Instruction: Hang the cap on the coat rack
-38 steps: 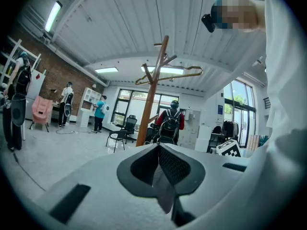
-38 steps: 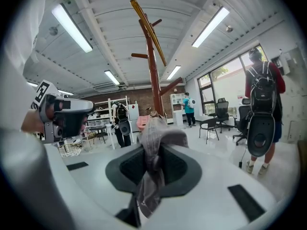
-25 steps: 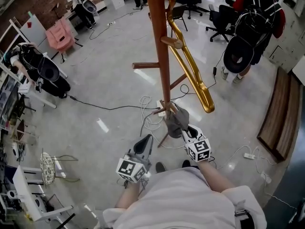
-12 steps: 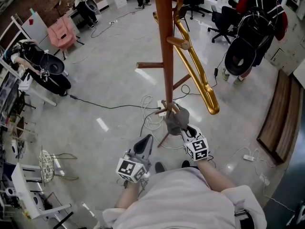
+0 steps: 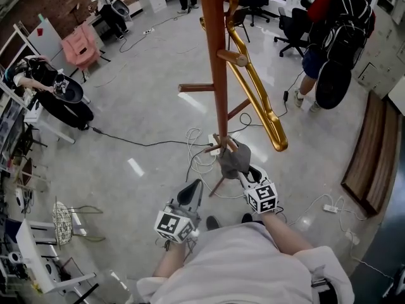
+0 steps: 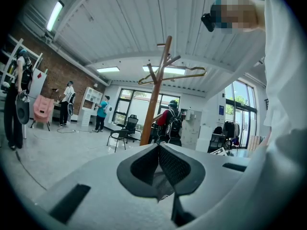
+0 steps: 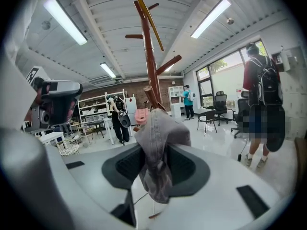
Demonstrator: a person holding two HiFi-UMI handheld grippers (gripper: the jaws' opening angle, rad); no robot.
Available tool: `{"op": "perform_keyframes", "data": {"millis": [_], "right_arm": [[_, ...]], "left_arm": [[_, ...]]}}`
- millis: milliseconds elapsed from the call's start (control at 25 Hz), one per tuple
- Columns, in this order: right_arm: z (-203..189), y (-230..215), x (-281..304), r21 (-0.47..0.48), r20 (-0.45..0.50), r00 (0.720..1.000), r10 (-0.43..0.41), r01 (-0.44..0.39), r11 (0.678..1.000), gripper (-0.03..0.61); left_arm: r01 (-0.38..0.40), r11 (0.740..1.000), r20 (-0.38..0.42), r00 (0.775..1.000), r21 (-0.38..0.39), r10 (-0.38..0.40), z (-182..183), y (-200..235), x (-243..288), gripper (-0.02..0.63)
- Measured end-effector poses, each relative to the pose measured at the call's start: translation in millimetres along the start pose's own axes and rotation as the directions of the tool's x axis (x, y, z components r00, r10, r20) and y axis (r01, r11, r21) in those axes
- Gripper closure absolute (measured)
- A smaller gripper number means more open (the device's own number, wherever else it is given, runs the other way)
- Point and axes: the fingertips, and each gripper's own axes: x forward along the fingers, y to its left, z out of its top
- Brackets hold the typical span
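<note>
Glossy grey floor (image 5: 139,106) carries white cables (image 5: 197,160) below coat rack (image 5: 214,56).

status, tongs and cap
Left tongs shut, empty. Right tongs just opening, cap between them, draped on low coat rack peg. Hanger higher up, not blocking.

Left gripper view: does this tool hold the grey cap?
No, the left tool has its jaws together with nothing between them, and only the coat rack stands ahead.
</note>
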Motion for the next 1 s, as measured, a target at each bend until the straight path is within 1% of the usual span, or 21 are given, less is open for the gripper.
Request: {"op": "perform_keyframes", "data": {"millis": [80,120,200,480,640,800,1000], "right_arm": [[-2,0,2,0.02,-0.008,1.0,0.002,-0.002,1.0,0.363],[-4,-1,2,0.024,-0.014,1.0,0.002,-0.002,1.0,0.33],[-7,-2,1,0.023,-0.019,1.0,-0.004,0.005,1.0,0.304],[2,2,-4,-0.012,0.006,1.0,0.002,-0.002,1.0,0.299],[17,5,-10,-0.014,0.035,0.999,0.003,-0.002,1.0,0.301],[43,7,-22,-0.006,0.096,0.995,0.004,-0.003,1.0,0.301],[84,15,-37,-0.018,0.179,0.983,0.028,-0.025,1.0,0.301]], "left_arm": [[0.001,1.0,0.0,1.0,0.001,-0.001,0,0,0,0.603],[0.002,1.0,0.0,1.0,0.001,-0.002,0,-1,1,0.603],[0.004,1.0,-0.001,1.0,0.001,-0.004,0,-2,1,0.603],[0.007,1.0,-0.001,1.0,0.001,-0.007,-2,-4,2,0.603],[0.009,1.0,0.001,1.0,0.001,-0.009,-1,-4,4,0.603],[0.012,1.0,0.006,1.0,0.005,-0.012,1,-5,5,0.603],[0.01,1.0,0.01,1.0,0.009,-0.01,2,-3,6,0.603]]}}
